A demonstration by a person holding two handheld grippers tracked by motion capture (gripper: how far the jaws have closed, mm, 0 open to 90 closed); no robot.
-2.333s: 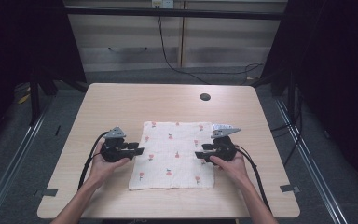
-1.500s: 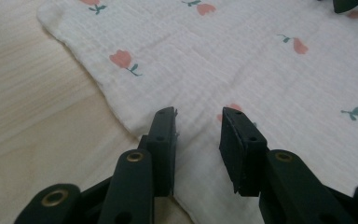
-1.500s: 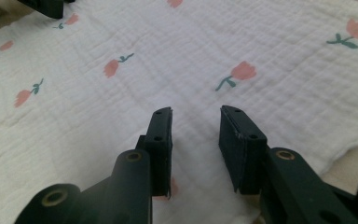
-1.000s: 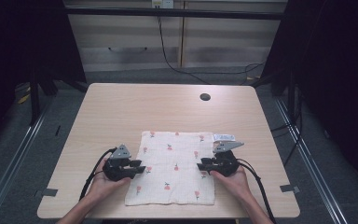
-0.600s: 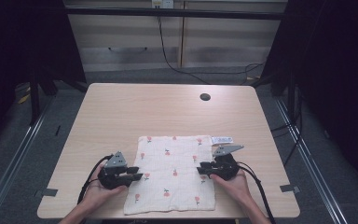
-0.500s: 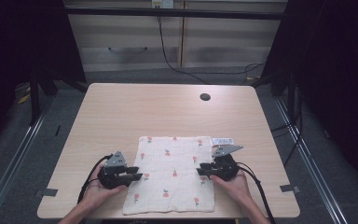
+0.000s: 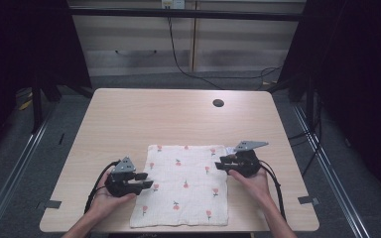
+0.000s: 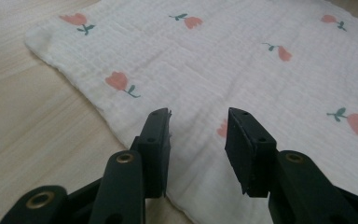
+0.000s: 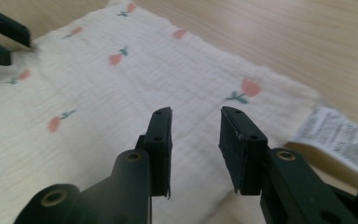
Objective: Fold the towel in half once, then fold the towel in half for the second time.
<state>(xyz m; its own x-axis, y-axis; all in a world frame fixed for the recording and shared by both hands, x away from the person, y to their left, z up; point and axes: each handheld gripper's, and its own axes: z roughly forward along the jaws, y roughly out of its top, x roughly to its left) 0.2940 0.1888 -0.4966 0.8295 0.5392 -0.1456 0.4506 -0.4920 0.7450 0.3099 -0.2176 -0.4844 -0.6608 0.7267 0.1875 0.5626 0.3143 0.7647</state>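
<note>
A white cloth (image 7: pixel 183 186) printed with small red tulips lies flat near the table's front edge. My left gripper (image 7: pixel 148 180) rests at its left edge, jaws pointing right. In the left gripper view the jaws (image 8: pixel 198 135) stand apart over the cloth (image 8: pixel 242 60); they have just been opening and pinch nothing. My right gripper (image 7: pixel 218 164) is at the cloth's right edge, pointing left. Its jaws (image 9: pixel 196 135) have also just been opening, and the cloth (image 9: pixel 121 88) lies loose beneath them. A white care label (image 9: pixel 340 140) sticks out at the cloth's corner.
The light wooden table (image 7: pixel 168 119) has a dark cable hole (image 7: pixel 218 103) at the back right. Black cables trail from both grippers toward the front edge. Dark floor and metal rails surround the table. The left gripper's jaws (image 9: pixel 4 37) appear far off in the right gripper view.
The cloth slid toward the front edge with both grippers, then stopped. In the last half second the right gripper lifted and moved slightly away from the person. Both jaws widened.
</note>
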